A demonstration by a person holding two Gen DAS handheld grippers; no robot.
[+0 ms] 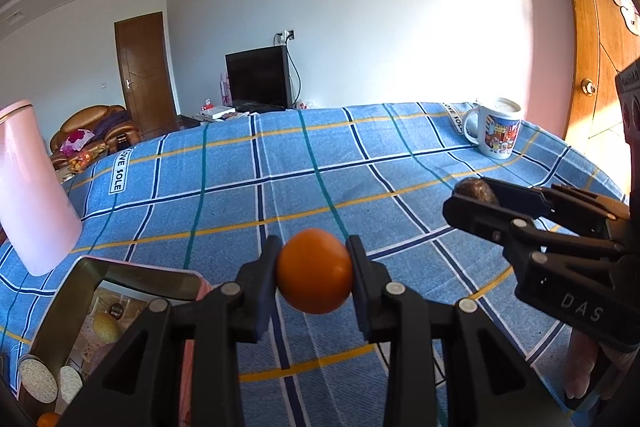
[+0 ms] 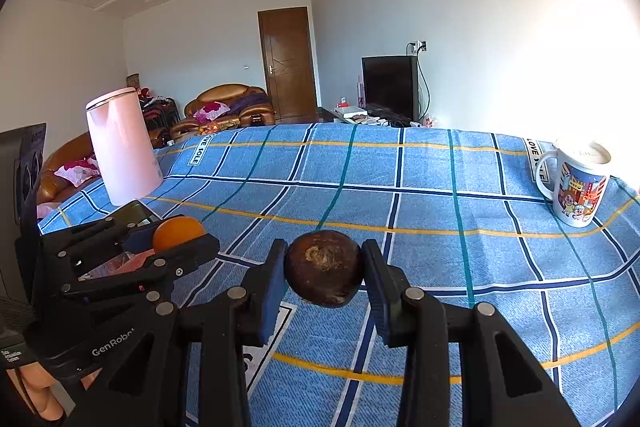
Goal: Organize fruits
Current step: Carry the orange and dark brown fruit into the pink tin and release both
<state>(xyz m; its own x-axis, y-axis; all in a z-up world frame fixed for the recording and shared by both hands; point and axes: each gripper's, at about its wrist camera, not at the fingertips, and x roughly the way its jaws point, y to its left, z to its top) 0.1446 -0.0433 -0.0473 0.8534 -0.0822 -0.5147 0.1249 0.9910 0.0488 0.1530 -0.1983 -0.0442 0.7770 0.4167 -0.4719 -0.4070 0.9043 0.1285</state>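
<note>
My left gripper (image 1: 314,271) is shut on an orange fruit (image 1: 315,270) and holds it above the blue plaid cloth (image 1: 360,167). My right gripper (image 2: 325,269) is shut on a dark brown round fruit (image 2: 324,268), also held above the cloth. In the left wrist view the right gripper (image 1: 466,201) shows at the right with the brown fruit (image 1: 476,189). In the right wrist view the left gripper (image 2: 182,241) shows at the left with the orange (image 2: 176,231). A pink-rimmed tray (image 1: 120,291) with a picture inside lies at the lower left, holding a small orange (image 1: 48,419) at its near end.
A tall pink container (image 1: 32,187) stands at the table's left; it also shows in the right wrist view (image 2: 120,147). A printed white mug (image 1: 498,129) stands at the far right corner, seen too in the right wrist view (image 2: 578,183). A wooden door (image 1: 600,47) is on the right.
</note>
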